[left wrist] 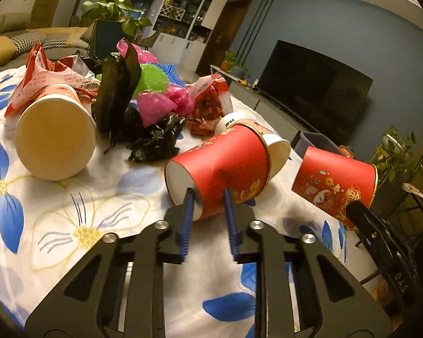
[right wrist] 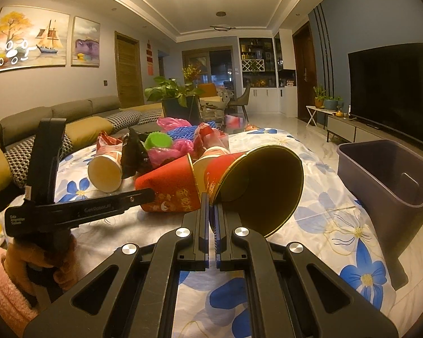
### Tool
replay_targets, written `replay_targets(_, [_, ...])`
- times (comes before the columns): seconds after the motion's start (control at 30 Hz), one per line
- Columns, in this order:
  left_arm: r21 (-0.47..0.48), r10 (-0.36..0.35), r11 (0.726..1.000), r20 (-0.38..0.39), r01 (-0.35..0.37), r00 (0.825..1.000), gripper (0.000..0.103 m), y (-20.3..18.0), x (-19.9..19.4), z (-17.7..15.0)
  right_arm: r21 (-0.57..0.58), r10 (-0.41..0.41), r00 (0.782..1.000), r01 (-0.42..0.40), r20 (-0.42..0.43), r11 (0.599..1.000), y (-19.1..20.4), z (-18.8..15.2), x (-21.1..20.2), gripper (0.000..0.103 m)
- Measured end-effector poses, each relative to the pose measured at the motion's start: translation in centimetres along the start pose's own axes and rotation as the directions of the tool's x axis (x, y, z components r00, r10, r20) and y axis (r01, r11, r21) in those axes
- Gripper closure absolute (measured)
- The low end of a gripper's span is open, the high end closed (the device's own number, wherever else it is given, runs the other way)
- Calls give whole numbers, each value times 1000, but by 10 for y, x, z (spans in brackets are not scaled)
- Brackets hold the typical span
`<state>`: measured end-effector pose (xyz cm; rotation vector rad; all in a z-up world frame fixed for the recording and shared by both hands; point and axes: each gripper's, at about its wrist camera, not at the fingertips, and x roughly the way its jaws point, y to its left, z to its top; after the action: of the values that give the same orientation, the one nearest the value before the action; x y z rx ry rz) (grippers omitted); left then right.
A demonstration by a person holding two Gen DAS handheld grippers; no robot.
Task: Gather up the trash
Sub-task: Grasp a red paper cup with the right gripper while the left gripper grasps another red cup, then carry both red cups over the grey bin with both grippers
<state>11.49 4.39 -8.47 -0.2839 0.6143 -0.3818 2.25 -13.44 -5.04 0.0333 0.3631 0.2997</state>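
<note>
Red paper cup (left wrist: 220, 169) on its side on floral cloth (left wrist: 70, 225), straight ahead of my left gripper (left wrist: 207, 197); blue fingers straddle its base edge, one against white bottom, one on red wall, grip looks closed on it. My right gripper (right wrist: 211, 205) pinches rim of second red cup (right wrist: 256, 186), held off cloth. Grey bin (right wrist: 386, 180) to its right. Wrapper and bag heap (left wrist: 143, 93) beyond.
</note>
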Motion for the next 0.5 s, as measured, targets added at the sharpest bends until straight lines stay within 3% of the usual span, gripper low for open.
replay_targets(0.07, [-7, -1, 1000, -1, 1, 1000, 92, -2, -2, -2, -1, -1, 1000, 1, -1, 1000, 0, 0, 0, 99])
replay_targets(0.5, [9, 27, 1000, 105, -28, 994, 101, -21, -41, -3, 7, -27, 999, 26, 25, 1000, -9, 4, -13, 99])
